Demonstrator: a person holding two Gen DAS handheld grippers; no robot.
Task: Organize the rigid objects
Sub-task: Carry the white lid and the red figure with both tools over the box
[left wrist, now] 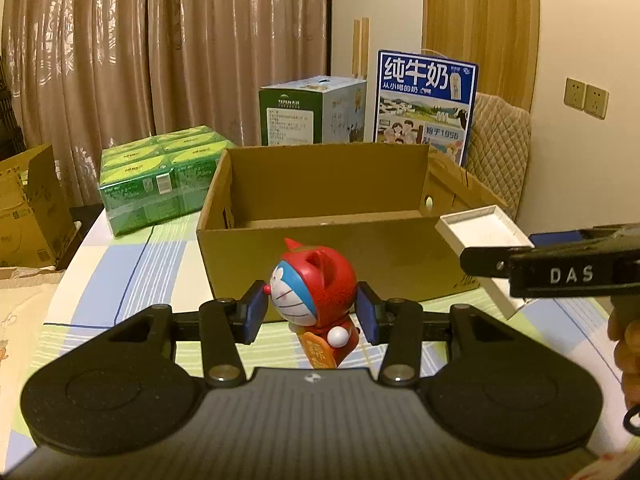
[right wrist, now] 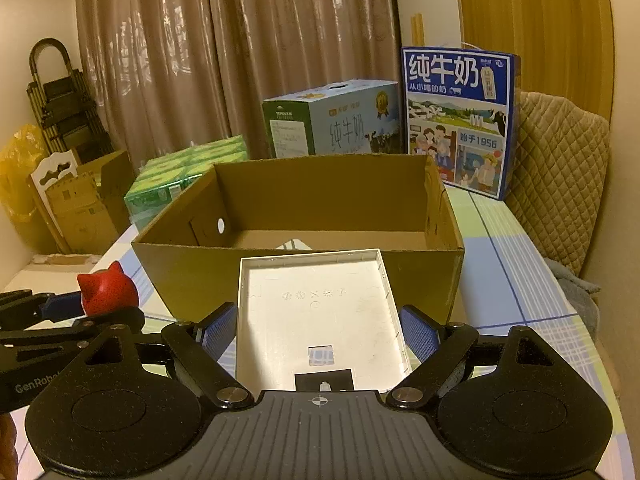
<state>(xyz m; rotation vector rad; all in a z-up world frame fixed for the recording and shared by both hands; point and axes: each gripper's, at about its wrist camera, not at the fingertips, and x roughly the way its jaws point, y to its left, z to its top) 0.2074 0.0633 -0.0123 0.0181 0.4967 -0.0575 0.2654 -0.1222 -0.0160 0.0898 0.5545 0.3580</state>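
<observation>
Curtains are hanging behind a checked-cloth bench [right wrist: 516, 264] crowded with milk cartons [right wrist: 460, 120] and green packs [left wrist: 160, 176]. Straight ahead of both claws an open cardboard box [left wrist: 320, 248] is waiting. The left claw [left wrist: 312, 308] is clamping a red toy [left wrist: 316, 296], its pads pressing the head from either side, just short of the box's near wall. The right claw [right wrist: 320, 332] is gripping a white tray [right wrist: 320, 312] by its side walls, the tray's far edge reaching the box front. To do this well, each load is probably needing a lift clear of the near wall before going forward, then a low release so nothing is tipping. Keeping the claws apart matters, since they are crowding each other.
</observation>
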